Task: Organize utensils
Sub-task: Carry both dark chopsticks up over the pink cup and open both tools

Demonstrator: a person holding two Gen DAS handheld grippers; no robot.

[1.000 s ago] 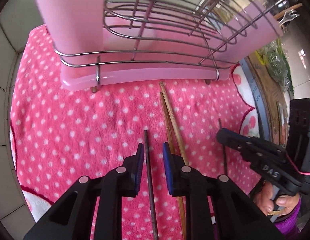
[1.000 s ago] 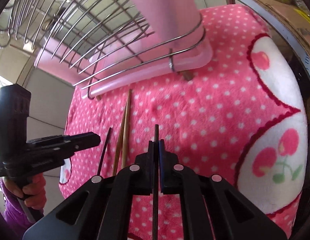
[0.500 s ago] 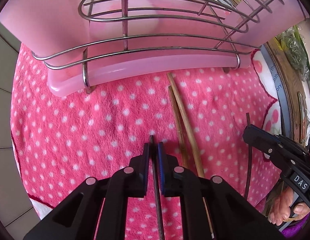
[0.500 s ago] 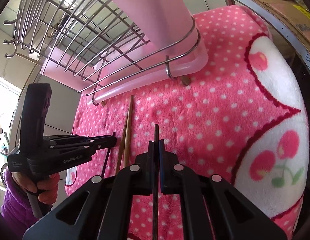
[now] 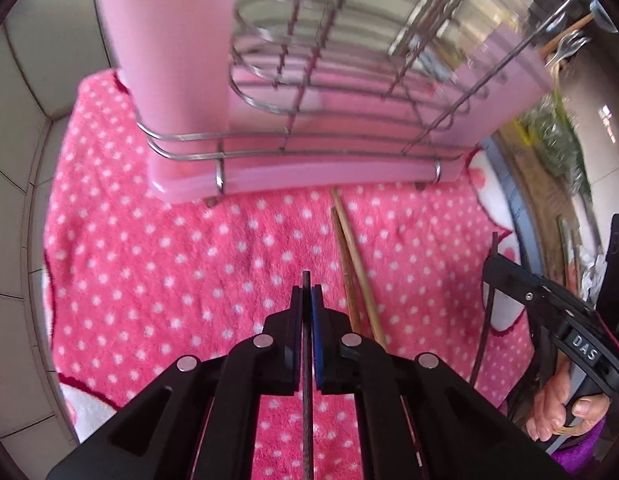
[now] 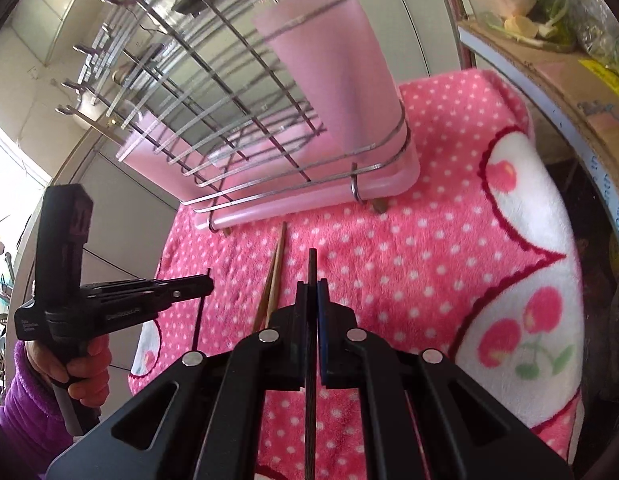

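A: Both hands are lifting now, and the left gripper [image 5: 306, 292], jaws apart a second ago, has just been closing onto its dark chopstick [image 5: 307, 400].

B: The towel [image 5: 157, 264] is lying under the rack [image 5: 293, 152]. The right gripper [image 6: 312, 286] is clamping another dark stick [image 6: 310, 392]. Two wooden chopsticks [image 5: 351, 256] are resting on the towel, just before the rack.
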